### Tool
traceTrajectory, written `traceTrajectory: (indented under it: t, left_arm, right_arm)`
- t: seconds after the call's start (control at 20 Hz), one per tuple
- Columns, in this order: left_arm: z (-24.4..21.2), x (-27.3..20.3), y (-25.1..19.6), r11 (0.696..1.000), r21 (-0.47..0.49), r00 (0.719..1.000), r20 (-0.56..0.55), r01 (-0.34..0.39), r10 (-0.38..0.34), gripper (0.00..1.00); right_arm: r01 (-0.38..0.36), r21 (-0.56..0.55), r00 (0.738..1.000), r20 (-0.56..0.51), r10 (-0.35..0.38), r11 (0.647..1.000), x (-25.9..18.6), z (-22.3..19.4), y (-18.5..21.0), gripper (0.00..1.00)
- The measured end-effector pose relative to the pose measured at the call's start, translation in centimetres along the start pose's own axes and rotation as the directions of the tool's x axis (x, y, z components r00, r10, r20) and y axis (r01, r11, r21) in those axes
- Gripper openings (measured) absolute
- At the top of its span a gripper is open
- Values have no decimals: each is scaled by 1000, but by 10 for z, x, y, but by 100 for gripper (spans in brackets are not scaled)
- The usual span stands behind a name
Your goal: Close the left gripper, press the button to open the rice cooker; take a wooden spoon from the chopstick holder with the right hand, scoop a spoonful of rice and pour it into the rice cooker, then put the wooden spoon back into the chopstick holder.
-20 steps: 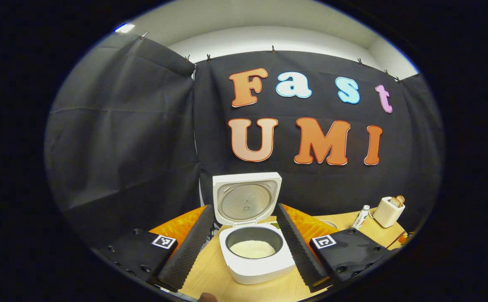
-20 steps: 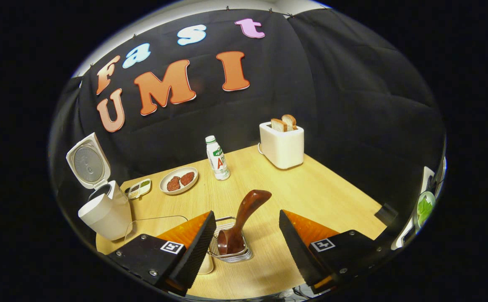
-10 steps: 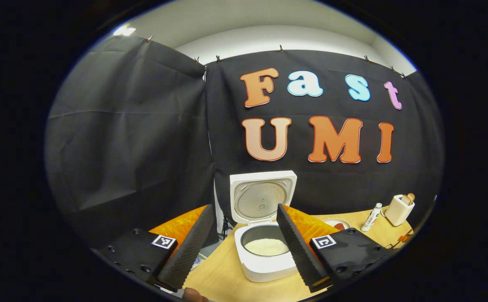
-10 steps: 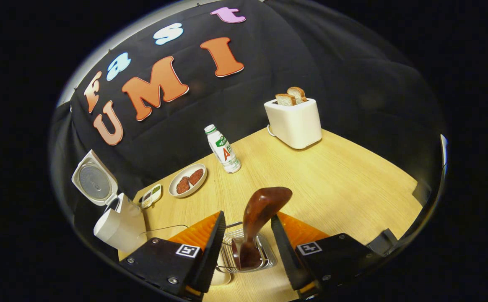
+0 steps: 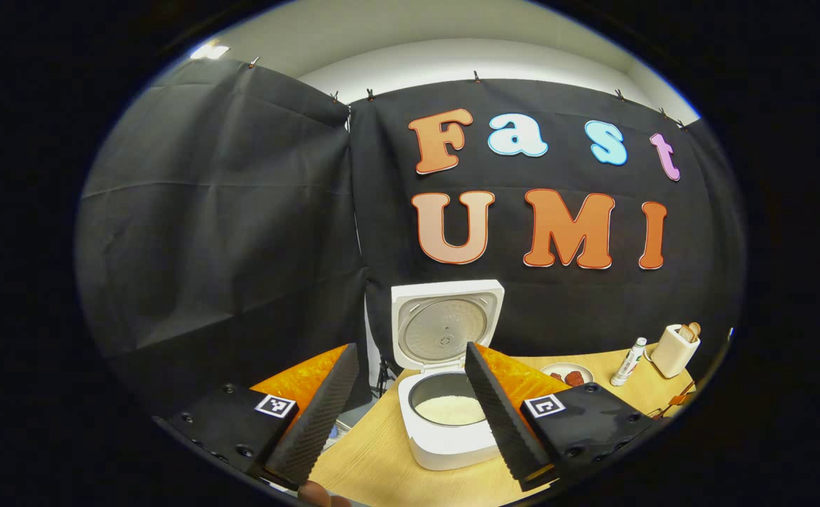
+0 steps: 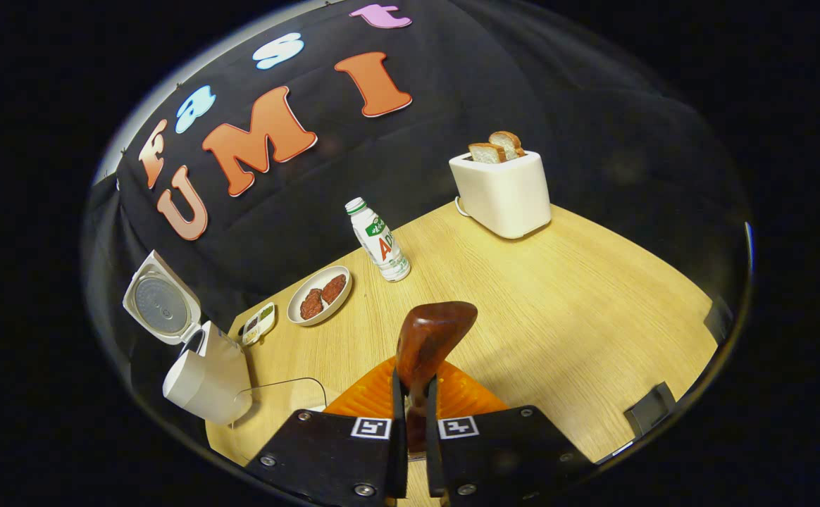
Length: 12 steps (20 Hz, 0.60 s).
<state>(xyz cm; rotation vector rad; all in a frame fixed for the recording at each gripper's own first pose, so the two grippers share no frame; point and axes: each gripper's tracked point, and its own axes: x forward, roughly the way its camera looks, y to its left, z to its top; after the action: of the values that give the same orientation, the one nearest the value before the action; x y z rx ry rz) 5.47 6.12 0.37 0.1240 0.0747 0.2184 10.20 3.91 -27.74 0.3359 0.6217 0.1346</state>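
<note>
Right gripper view has the right gripper [image 6: 410, 415] clamped on the dark glossy wooden spoon [image 6: 427, 338] between its fingers, which I'd say needs lifting out next.

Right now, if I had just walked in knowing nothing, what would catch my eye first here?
Probably the dark wooden spoon, its handle standing up in the near middle of the right gripper view, pinched between the fingers of the right claw. Next, the white rice cooker with its lid flipped up and white rice in its pot, seen between the open fingers of the left claw. Far back on the table stands a white toaster with two bread slices poking out.
</note>
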Motion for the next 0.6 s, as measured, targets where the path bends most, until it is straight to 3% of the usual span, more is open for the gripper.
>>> traceTrajectory:
  t: [0.15,0.4,0.6]
  left_arm:
    - [2,-1,-1,1000,-6,1000,5,12,-12,100]
    - [2,-5,7,1000,-5,1000,7,22,-22,100]
    - [4,-8,16,999,-13,999,12,36,-36,100]
  right_arm:
    - [-12,-5,999,49,12,1000,-14,24,11,2]
    - [8,-144,991,133,11,990,-47,57,31,2]
    - [-49,-168,980,185,80,985,-75,74,72,2]
